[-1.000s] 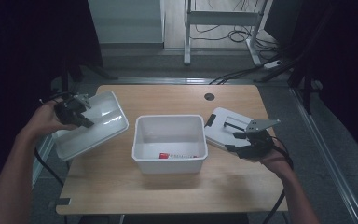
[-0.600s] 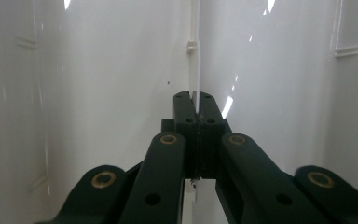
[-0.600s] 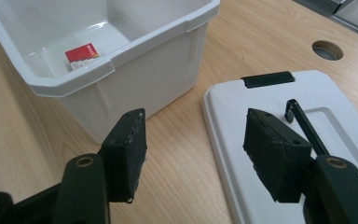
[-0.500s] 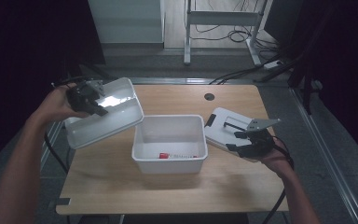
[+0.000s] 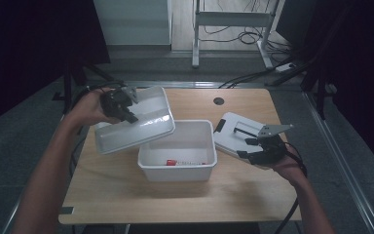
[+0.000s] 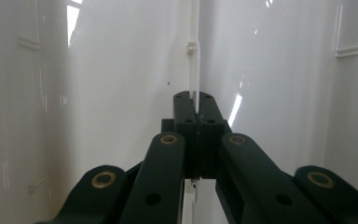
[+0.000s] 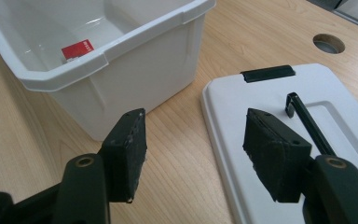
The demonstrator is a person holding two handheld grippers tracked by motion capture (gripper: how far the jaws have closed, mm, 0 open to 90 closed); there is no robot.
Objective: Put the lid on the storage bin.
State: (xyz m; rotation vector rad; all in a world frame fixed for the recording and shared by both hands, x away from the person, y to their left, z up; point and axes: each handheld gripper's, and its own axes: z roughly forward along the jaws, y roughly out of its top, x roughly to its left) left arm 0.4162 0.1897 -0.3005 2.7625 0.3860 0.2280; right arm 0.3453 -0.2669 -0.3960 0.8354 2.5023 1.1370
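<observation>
White plastic fills my left claw's view: the jaws are pinched tight on a thin wall of the tub (image 6: 121, 70) I am carrying. From above, the left claw (image 5: 121, 108) holds that tub (image 5: 135, 122) tilted, off the table, its near corner overlapping the rim of the open bin (image 5: 177, 146). A second ago it sat lower and further left, flat by the table's edge; it has since risen and swung toward the bin. My judgement: the tub is being carried over the bin, either to nest in it or to tip into it.

My right claw (image 7: 193, 149) hangs wide open, gripping nothing, above the bare wood between the bin (image 7: 121, 51) and the flat white lid (image 7: 307, 130). It has not moved.

Inside the bin lies a small red-labelled item (image 5: 171, 163).

The table (image 5: 175, 200) is pale wood with a round cable hole (image 5: 218, 101). Beyond it: grey floor, a metal frame (image 5: 233, 19) with loose cables, dark curtains at both sides.
</observation>
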